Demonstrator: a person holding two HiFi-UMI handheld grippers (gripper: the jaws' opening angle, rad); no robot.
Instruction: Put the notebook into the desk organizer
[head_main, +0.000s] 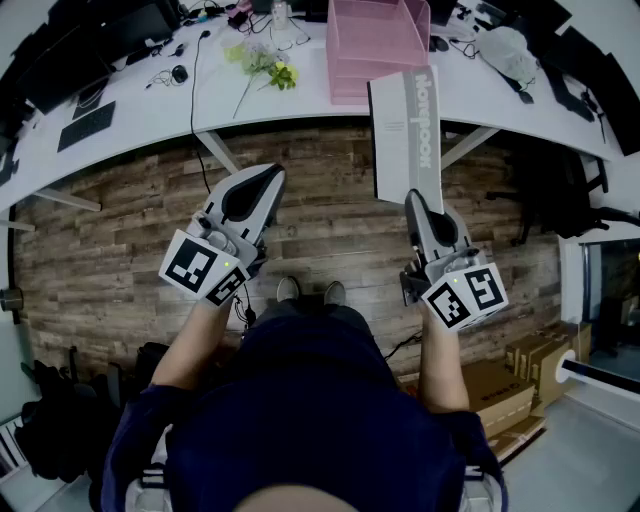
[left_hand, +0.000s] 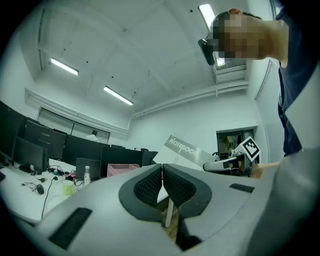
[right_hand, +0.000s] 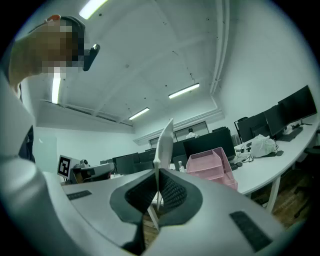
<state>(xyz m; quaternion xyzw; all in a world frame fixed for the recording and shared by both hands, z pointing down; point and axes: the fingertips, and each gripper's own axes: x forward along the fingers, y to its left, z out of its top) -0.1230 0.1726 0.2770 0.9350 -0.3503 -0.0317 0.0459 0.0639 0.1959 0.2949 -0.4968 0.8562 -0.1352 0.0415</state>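
The notebook (head_main: 405, 135), white with a grey band that bears its title, sticks out forward over the wooden floor with my right gripper (head_main: 413, 197) shut on its near edge. In the right gripper view the notebook (right_hand: 163, 142) stands edge-on between the pads. The pink desk organizer (head_main: 375, 45), a stack of trays, sits on the white desk (head_main: 150, 110) just beyond the notebook's far end. It also shows in the right gripper view as the organizer (right_hand: 210, 165). My left gripper (head_main: 272, 175) hovers to the left, jaws shut and nothing held.
On the desk lie a bunch of flowers (head_main: 262, 62), cables, a keyboard (head_main: 85, 125) and a white bag (head_main: 507, 50). Slanted desk legs (head_main: 215, 150) stand under its front edge. Cardboard boxes (head_main: 500, 390) sit on the floor at the lower right.
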